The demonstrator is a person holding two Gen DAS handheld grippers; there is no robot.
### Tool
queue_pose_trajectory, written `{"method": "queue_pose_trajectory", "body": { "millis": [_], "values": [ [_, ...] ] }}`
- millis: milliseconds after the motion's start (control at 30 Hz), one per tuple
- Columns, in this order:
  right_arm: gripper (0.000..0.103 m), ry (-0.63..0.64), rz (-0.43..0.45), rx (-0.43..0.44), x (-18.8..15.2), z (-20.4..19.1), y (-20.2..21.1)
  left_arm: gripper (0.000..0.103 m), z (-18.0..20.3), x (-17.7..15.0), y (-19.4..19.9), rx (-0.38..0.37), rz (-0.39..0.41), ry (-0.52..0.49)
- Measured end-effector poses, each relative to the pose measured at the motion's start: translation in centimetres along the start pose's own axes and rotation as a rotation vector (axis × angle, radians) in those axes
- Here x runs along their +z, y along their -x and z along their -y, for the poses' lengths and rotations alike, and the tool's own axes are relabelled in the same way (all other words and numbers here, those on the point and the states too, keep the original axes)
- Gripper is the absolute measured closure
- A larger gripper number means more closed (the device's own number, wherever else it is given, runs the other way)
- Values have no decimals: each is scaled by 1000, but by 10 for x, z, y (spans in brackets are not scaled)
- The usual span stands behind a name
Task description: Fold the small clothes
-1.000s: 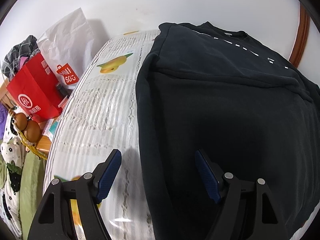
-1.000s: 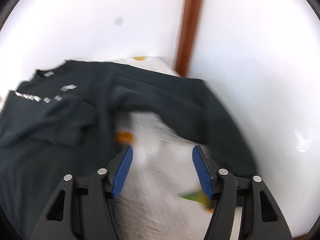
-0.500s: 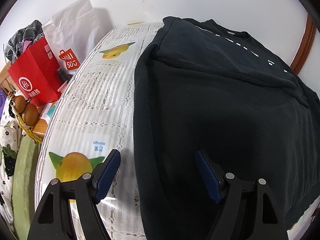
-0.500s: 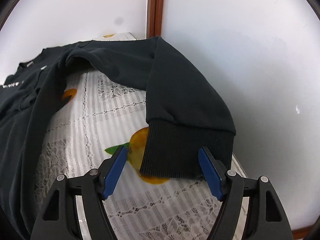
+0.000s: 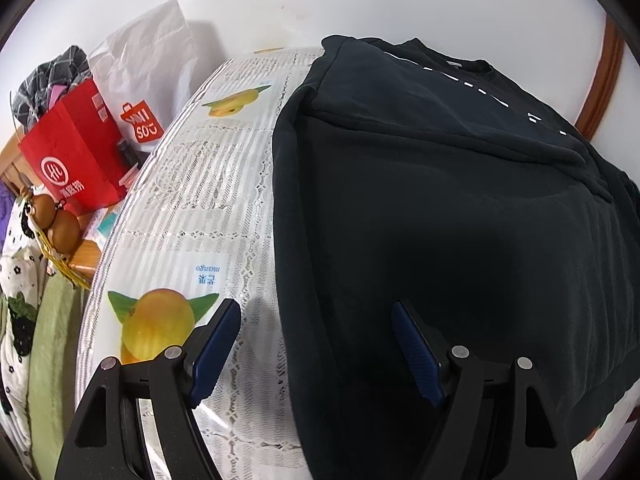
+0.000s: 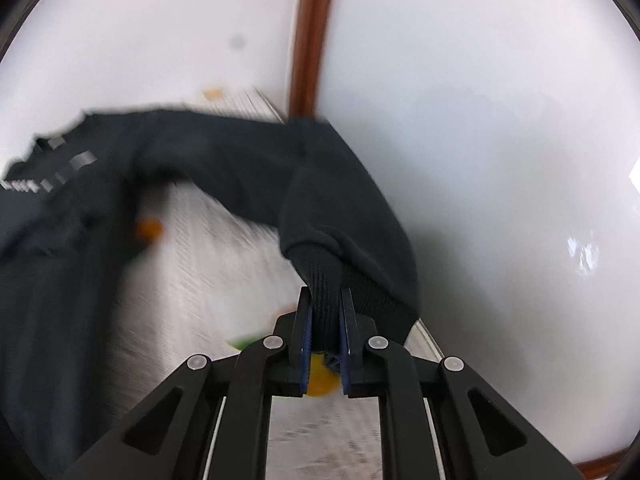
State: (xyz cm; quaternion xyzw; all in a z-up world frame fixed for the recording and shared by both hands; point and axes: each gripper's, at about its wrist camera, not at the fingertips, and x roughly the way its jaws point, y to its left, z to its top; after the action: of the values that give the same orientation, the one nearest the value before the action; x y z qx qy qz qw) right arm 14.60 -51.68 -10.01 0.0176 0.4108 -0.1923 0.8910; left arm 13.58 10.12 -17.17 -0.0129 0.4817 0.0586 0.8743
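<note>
The black sweatshirt (image 5: 460,208) lies spread over the table, covering its right part, neckline and a line of white marks toward the far wall. One sleeve is folded across the chest. The other sleeve (image 6: 320,196) lifts off the cloth at the right, its ribbed cuff (image 6: 326,284) pinched in the right gripper (image 6: 326,320), whose blue pads are closed tight on the knit. The left gripper (image 5: 316,348) hangs over the near hem with its jaws wide apart, holding nothing; one finger sits over the tablecloth (image 5: 192,208), the other over the dark fabric.

The white lace-patterned tablecloth shows printed mangoes (image 5: 158,326) along its left side. Beyond the table's left edge stands a red paper bag (image 5: 76,152) with checked cloth (image 5: 48,80) spilling from its top, and behind it a white shopping bag (image 5: 148,72) whose contents I cannot make out. Two brown gourds (image 5: 56,220) hang nearby.

Half a second ago the right gripper was open with the cuff lying flat between its fingers; now it has closed and raised the cuff, and that view is blurred with motion. The left gripper has barely shifted.
</note>
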Motion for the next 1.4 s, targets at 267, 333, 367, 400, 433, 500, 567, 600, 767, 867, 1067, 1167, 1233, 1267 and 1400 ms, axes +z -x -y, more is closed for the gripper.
{"method": "queue_pose_trajectory", "body": {
  "millis": [267, 333, 367, 400, 433, 500, 567, 600, 767, 867, 1067, 1167, 1233, 1267, 1400],
  "values": [
    [93, 131, 96, 194, 45, -135, 61, 27, -5, 5, 2, -55, 21, -21],
    [93, 156, 89, 242, 51, -170, 65, 27, -5, 7, 4, -56, 36, -39],
    [93, 167, 85, 276, 55, -196, 66, 27, -6, 9, 5, -54, 43, -48],
    [93, 174, 82, 298, 58, -212, 65, 27, -6, 10, 6, -52, 45, -53],
    [93, 180, 79, 323, 64, -232, 61, 27, -7, 12, 5, -52, 46, -56],
    [93, 193, 59, 379, 67, -273, 62, 27, -10, 15, 4, -66, 54, -58],
    [93, 207, 22, 454, 69, -313, 61, 27, -11, 17, 1, -79, 53, -57],
    [93, 209, 11, 474, 71, -328, 57, 27, -11, 18, -2, -80, 52, -57],
    [93, 234, -17, 575, 71, -405, 55, 27, -11, 21, -15, -80, 33, -68],
    [93, 235, -47, 666, 71, -438, 49, 27, -12, 22, -18, -93, 32, -66],
    [81, 238, -94, 800, 66, -458, 42, 27, -13, 29, -17, -113, 29, -48],
    [61, 270, -44, 785, 62, -437, 49, 27, -10, 37, -12, -122, 38, -40],
    [59, 278, 27, 717, 60, -407, 52, 27, -7, 42, -9, -126, 44, -30],
    [59, 271, 46, 678, 58, -391, 51, 27, -5, 45, -7, -131, 49, -27],
    [59, 251, 18, 538, 57, -334, 34, 27, 10, 67, -2, -139, 81, -33]
  ]
}}
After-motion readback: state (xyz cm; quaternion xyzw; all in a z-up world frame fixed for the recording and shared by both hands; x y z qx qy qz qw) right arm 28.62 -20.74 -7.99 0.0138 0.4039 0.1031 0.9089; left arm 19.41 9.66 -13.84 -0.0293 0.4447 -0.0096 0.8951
